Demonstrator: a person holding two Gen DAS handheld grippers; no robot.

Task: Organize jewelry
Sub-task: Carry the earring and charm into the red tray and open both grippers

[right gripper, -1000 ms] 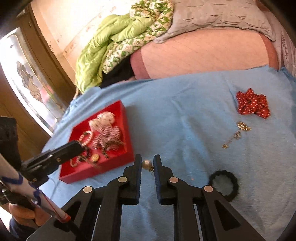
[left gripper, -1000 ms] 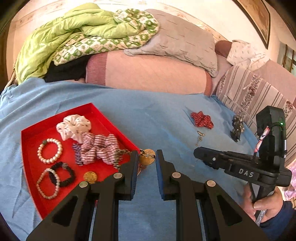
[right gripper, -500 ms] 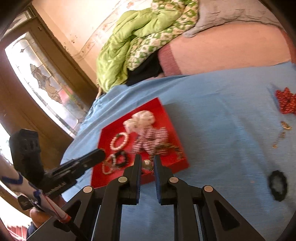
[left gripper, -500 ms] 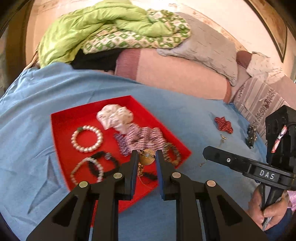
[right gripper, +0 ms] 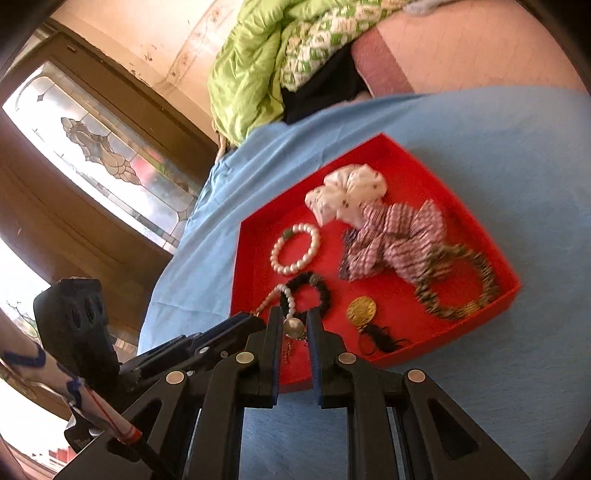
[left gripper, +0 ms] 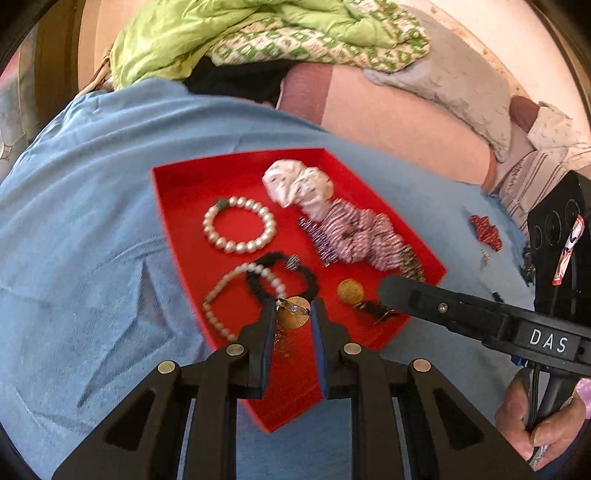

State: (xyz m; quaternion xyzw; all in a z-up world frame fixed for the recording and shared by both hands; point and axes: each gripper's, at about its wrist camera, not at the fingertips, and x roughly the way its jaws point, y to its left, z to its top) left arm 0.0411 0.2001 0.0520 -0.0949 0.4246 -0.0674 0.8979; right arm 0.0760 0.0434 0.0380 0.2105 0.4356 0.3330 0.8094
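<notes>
A red tray [left gripper: 236, 157] [right gripper: 511, 291] lies on the blue sheet and holds bracelets, scrunchies and a gold disc [left gripper: 350, 291] [right gripper: 361, 310]. My left gripper [left gripper: 293, 314] hangs over the tray's near part, shut on a round gold earring [left gripper: 293, 313] whose chain dangles below. Beside it my right gripper [right gripper: 294, 326] is shut on a small round gold earring [right gripper: 293, 326], also over the tray's near edge. In the left wrist view the right gripper [left gripper: 388, 291] reaches in from the right. The left gripper [right gripper: 251, 323] shows at left in the right wrist view.
On the sheet to the right lie a red bow [left gripper: 485, 230], a small gold piece [left gripper: 484, 257] and a dark piece [left gripper: 529, 266]. Pillows [left gripper: 406, 122] and a green quilt [left gripper: 236, 33] line the far side. A glass door [right gripper: 99, 147] stands at left.
Both grippers have swung left from the open sheet to over the red tray, each still holding its earring. The red bow and loose pieces now sit far right.
</notes>
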